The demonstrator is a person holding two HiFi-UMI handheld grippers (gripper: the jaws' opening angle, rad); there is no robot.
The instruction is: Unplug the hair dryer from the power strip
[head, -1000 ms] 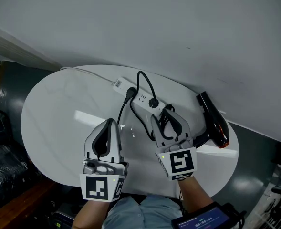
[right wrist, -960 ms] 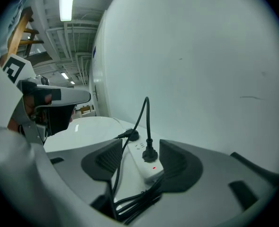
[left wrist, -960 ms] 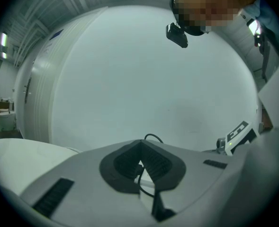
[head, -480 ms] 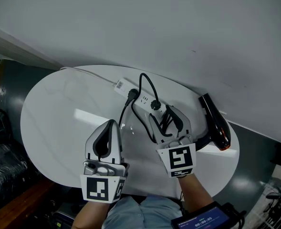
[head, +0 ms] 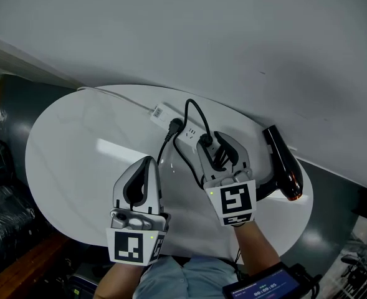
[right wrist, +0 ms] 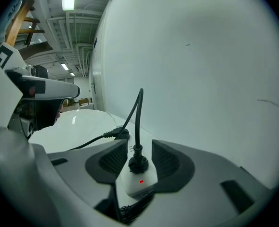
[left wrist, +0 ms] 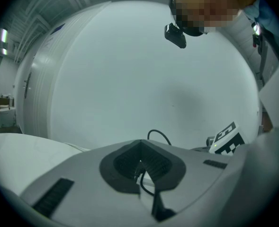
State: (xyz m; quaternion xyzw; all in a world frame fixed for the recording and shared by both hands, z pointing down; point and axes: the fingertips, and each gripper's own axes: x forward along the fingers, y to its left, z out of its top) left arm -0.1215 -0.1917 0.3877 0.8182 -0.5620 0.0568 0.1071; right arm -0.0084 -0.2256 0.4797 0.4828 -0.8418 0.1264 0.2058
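As the right gripper closes in: the right gripper (right wrist: 139, 159) has slid forward over the table (head: 77, 161) since a second ago. It now straddles the near end of the power strip (right wrist: 140, 183), with the black plug (right wrist: 138, 163) upright between its jaws.
Right jaws: open, having just narrowed from a wider spread; a gap shows on either side of the plug, so the pads are not yet pressing.
Left gripper: the left gripper (head: 147, 162) has its jaws closed on nothing and sits over the table short of the strip, unmoved.
Plug: seated in the strip's end socket, just behind a lit red lamp; its cord (head: 192, 108) rises and loops away.
Second plug: the second plug (head: 174, 125) sits further along the strip. Judging by the cords, the near one is probably the dryer's.
Hair dryer: the hair dryer (head: 284, 167) lies at the table's right edge, apart from the strip.
Meaning for the task: the approach looks done and the grip is still to come. Nothing braces the strip, so it may lift with the pull.
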